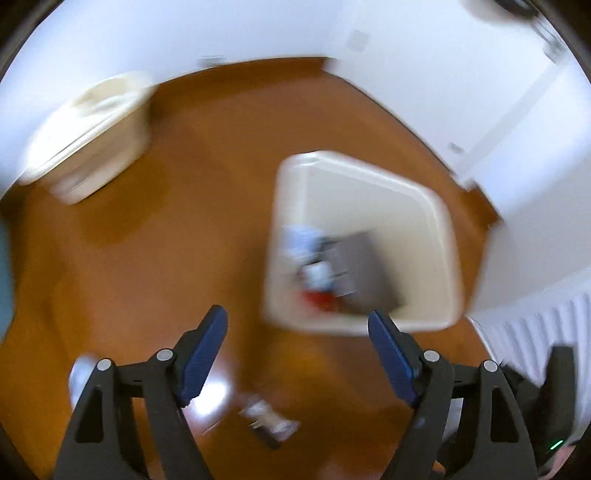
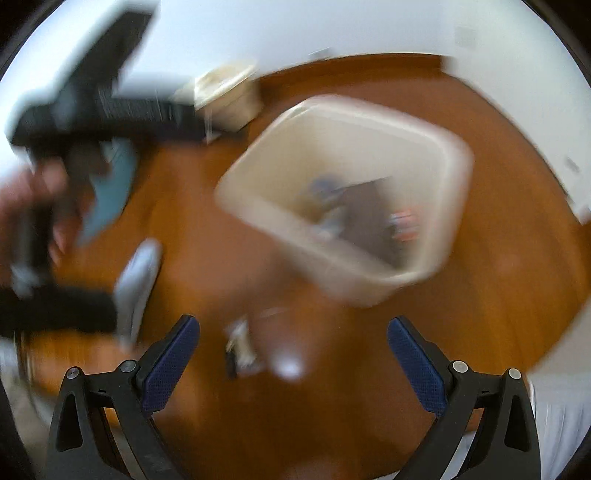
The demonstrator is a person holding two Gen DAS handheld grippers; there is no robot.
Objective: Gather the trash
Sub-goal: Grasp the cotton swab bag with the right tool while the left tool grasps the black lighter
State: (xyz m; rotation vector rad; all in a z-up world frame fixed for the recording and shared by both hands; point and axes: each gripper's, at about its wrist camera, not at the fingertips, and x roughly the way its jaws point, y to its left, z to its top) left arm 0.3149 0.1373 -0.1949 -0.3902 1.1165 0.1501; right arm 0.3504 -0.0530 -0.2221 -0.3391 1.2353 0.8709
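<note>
**Both grippers empty above the trash bin**

Everything is smeared with motion blur, so fine detail is hard to make out. The left gripper (image 1: pixel 297 326) points steeply down at the wooden floor (image 1: pixel 207 192), its blue-padded jaws spread apart with nothing between them. The right gripper (image 2: pixel 293 338) also looks down, its jaws standing wide and empty.

The cream trash bin (image 1: pixel 439 221) stands open on the floor near the white wall (image 1: pixel 258 29). It lies ahead of the left gripper, towards its right-hand finger, whose tip overlaps the bin's near rim in the left wrist view. Inside lies collected trash (image 1: pixel 332 266): a dark grey flat piece, something pale blue and white, and a red patch, too blurred to name. In the right wrist view the same bin (image 2: pixel 454 173) sits ahead of the jaws and clear of them.

One small crumpled scrap (image 1: pixel 267 417) lies on the floor close to the bin, pale with a dark edge; in the left wrist view it shows low between the fingers. The right wrist view shows that scrap (image 2: pixel 242 343) between its own fingers too.

A second cream container (image 1: pixel 92 136) stands against the wall, well apart from the bin. At the left of the right wrist view a hand (image 2: pixel 26 206) holds a dark device.
</note>
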